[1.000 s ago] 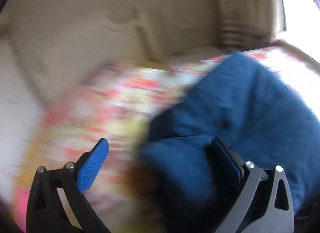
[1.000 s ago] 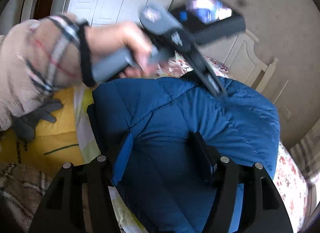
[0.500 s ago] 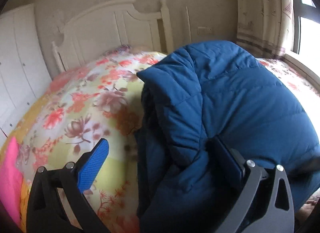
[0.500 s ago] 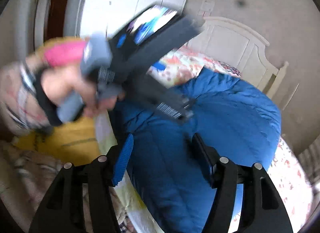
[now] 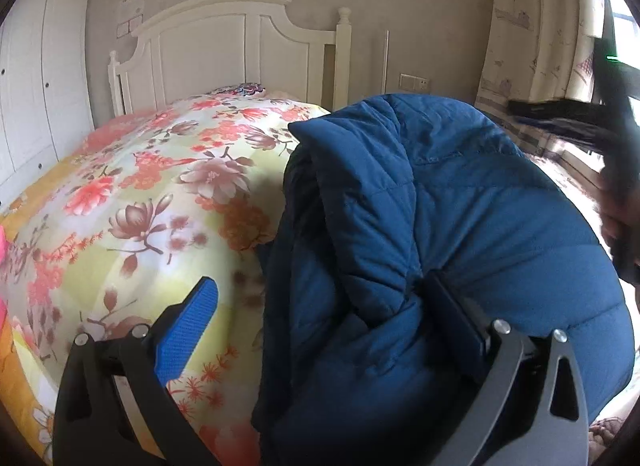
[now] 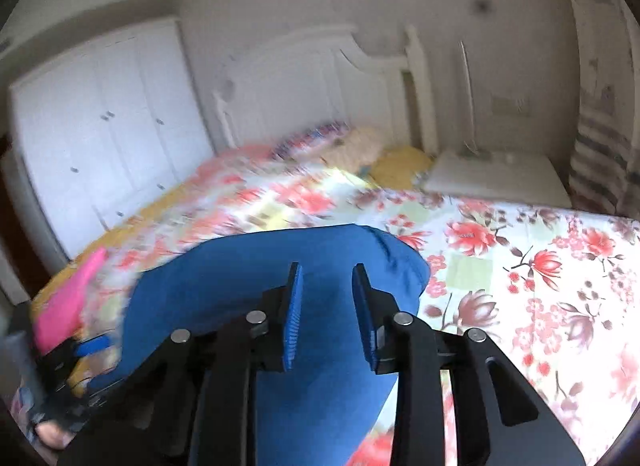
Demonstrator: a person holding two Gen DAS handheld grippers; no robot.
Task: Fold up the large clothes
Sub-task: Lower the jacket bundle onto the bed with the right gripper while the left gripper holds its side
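So the jacket [image 5: 460, 225] was bunched in a puffy heap on the bed [image 5: 132, 201], right in front of both grippers. Left gripper [image 5: 320, 306] was spread wide, its right finger pushed into the padding and the left one hanging clear over the quilt, so gripping nothing. Right gripper [image 6: 325, 306] had its jaws closing, jacket just beyond them, nothing pinched that I could see. My take for this step: grab an actual edge like a hem or cuff, not the fat middle, take one layer only, then pull it flat before folding, since slick padding probably slips.
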